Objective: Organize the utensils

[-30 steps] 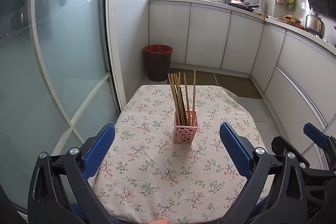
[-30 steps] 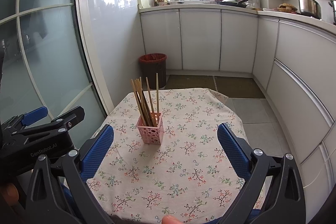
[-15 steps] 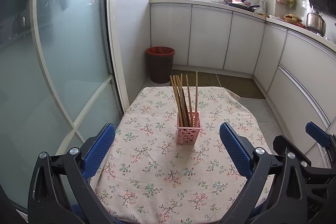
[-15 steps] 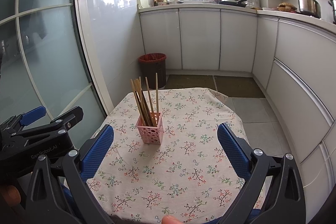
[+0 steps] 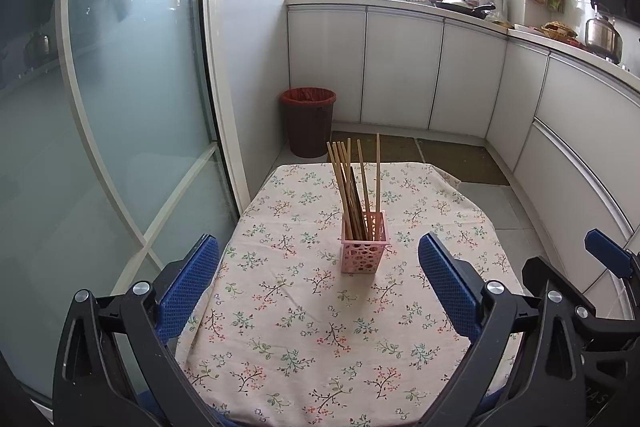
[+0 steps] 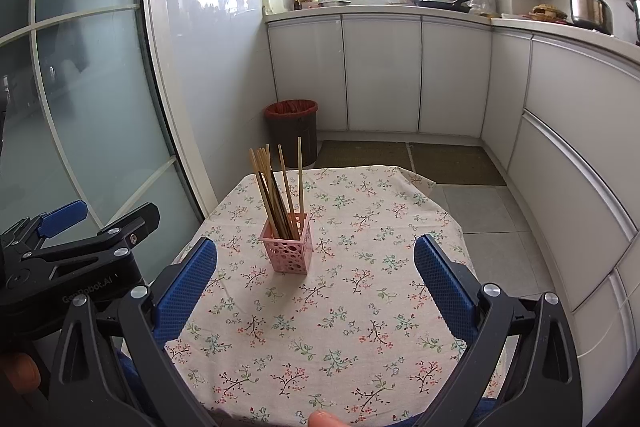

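While both grippers are hanging over near edge of table, nothing is sitting between their fingers. Left gripper: jaws spread wide, blue pads holding nothing. Right gripper: jaws likewise gaping, empty. Pink perforated holder is standing upright near middle of floral tablecloth, well apart from both grippers. Chopsticks are standing inside holder, most leaning left, one near upright at right side. Brown bin with red liner is sitting on floor beyond table.
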Demonstrator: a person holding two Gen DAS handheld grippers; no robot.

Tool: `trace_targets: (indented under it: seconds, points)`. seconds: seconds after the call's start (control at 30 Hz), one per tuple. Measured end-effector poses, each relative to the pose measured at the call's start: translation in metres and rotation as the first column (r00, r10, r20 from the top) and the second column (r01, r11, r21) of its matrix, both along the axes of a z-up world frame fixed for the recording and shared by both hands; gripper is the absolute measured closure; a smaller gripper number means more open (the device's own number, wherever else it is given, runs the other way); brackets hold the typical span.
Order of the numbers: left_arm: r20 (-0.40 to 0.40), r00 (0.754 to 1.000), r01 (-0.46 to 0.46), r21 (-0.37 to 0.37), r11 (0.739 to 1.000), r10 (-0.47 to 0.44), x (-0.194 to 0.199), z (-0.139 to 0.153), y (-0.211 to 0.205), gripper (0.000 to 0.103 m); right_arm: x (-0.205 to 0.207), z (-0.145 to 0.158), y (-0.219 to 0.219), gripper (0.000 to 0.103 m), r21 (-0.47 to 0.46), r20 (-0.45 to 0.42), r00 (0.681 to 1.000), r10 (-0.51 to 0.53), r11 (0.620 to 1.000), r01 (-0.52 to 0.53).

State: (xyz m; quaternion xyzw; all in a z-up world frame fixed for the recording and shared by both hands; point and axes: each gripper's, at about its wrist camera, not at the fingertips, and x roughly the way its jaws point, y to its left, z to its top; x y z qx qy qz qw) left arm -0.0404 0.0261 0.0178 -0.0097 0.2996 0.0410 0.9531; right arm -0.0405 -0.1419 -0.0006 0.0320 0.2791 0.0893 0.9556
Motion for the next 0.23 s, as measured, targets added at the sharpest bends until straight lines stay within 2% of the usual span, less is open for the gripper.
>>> trace_targets:
  seconds: [0.23]
  points:
    - [-0.005,1.000,0.002,0.002,1.000,-0.002,-0.0003,-0.0003,-0.0001,0.007,-0.0014,-0.0011,-0.0005,0.007,0.001,0.000,1.000,0.000,1.000,0.000]
